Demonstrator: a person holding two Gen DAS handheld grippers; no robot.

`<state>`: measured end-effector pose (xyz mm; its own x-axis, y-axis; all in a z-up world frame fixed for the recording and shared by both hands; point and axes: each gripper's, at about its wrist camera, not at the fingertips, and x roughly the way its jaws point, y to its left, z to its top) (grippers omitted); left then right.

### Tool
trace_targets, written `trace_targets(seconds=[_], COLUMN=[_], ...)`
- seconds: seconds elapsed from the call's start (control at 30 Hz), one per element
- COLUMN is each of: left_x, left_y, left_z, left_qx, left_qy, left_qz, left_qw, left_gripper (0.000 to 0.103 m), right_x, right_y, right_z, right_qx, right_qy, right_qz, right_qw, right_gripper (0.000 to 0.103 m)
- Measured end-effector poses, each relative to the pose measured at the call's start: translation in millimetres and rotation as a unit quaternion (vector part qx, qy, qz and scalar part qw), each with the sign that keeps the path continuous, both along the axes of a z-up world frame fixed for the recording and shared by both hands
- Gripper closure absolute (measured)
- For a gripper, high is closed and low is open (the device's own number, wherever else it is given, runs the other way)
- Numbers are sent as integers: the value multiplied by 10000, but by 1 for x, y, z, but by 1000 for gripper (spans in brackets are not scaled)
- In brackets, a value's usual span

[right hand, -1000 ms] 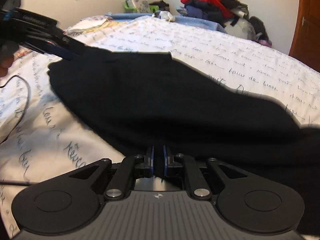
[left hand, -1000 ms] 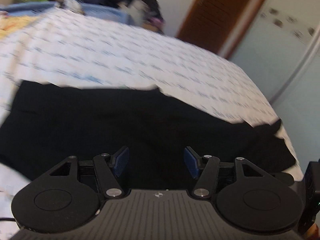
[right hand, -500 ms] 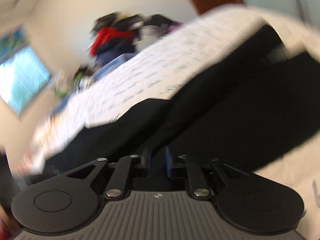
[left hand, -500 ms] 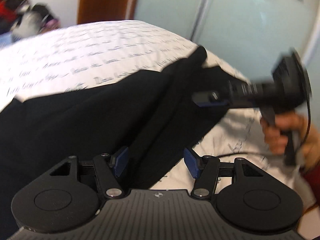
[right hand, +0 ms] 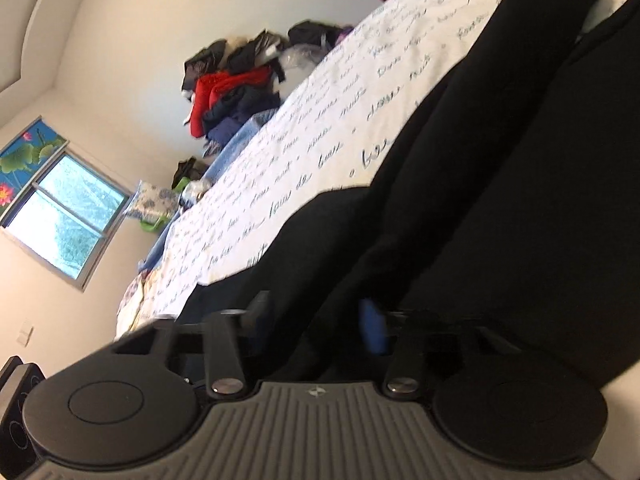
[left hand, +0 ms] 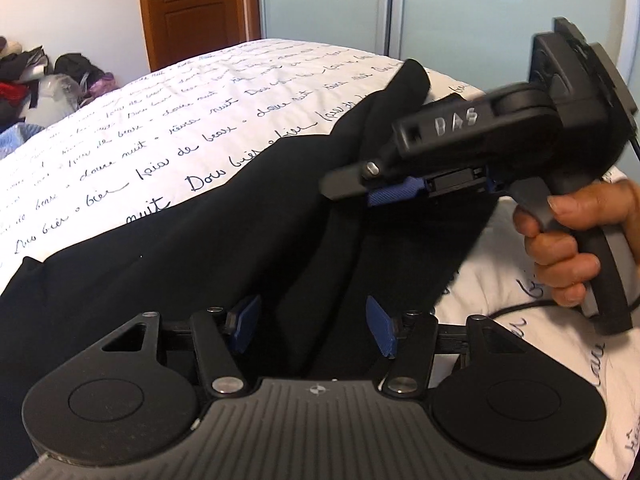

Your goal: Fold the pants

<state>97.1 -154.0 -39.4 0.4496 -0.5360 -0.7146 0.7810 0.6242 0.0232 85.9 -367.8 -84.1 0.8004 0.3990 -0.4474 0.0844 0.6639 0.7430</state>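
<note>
- Left gripper [left hand: 314, 330]: blue pads [left hand: 246, 322] stand apart over the black pants [left hand: 168, 264], a raised fold of the cloth lying between them; neither pad visibly presses on it.
- Right gripper [right hand: 316, 326]: rolled on its side in its own view, blue pad [right hand: 374, 326] and its partner parted with a ridge of cloth between them; the pads are blurred, but no grip shows.
- From the left wrist view, the right gripper [left hand: 352, 192] hangs over the pants, held by a hand [left hand: 576, 240] on its handle, a cable trailing below.
- Pants lie spread on the bed [left hand: 168, 112], on a white cover with handwritten script.
- Beyond the bed: a clothes pile [right hand: 236, 92], a window [right hand: 64, 220], a wooden door [left hand: 192, 8].
</note>
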Motion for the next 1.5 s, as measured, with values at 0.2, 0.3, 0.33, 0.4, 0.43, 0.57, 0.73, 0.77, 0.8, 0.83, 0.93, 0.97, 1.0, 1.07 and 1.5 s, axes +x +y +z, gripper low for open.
trace_targets(seconds=[0.2,0.3,0.33,0.4,0.43,0.57,0.73,0.77,0.8,0.83,0.93,0.97,1.0,1.07,1.5], left_x=[-2,-1,0,3,3,-1,-18,-21,-23,-22,-17,-16,-13,-12,-7], left_y=[-8,-11,-10,-10,-10,-5,-2,-2,-2,-1,0,1,1,3,4], left_z=[-2,-3,-3,-1,0,3,5,4,3,2,-2,-2,-2,-3,-6], left_qx=[48,16,-33,-123,-162,-315,-394,-372,-360,-368,-469,-517,-555,-602,-667], left_qy=[-225,-308,-278,-201,-189,-91,45,22,12,29,218,300,370,455,609], left_qz=[38,197,266,395,448,441,65,36,25,37,133,172,204,246,343], left_qw=[9997,9993,9993,9989,9987,9985,9992,9993,9993,9993,9986,9981,9976,9968,9953], left_gripper=[43,46,50,68,72,89,90,90,90,90,90,90,90,90,88], right_x=[-21,-28,-29,-32,-33,-38,-43,-43,-42,-41,-36,-34,-29,-18,-6], right_y=[-4,-4,-5,-6,-6,-6,2,5,7,6,-4,-8,-14,-21,-39], right_z=[2,6,5,4,3,5,14,16,16,16,12,11,10,13,24], right_qx=[445,422,412,404,424,394,-517,-762,-927,-1009,-828,-641,-457,-464,-1747], right_qy=[-441,-538,-529,-492,-479,-451,-210,-106,-18,29,10,-32,-46,-72,121], right_qz=[-350,-373,-366,-377,-379,-389,-172,-126,-75,-66,-169,-203,-224,-307,-1192], right_qw=[9974,9970,9971,9973,9972,9974,9983,9970,9957,9949,9964,9977,9987,9984,9773], right_gripper=[97,97,97,97,97,97,93,92,90,82,50,40,38,38,0])
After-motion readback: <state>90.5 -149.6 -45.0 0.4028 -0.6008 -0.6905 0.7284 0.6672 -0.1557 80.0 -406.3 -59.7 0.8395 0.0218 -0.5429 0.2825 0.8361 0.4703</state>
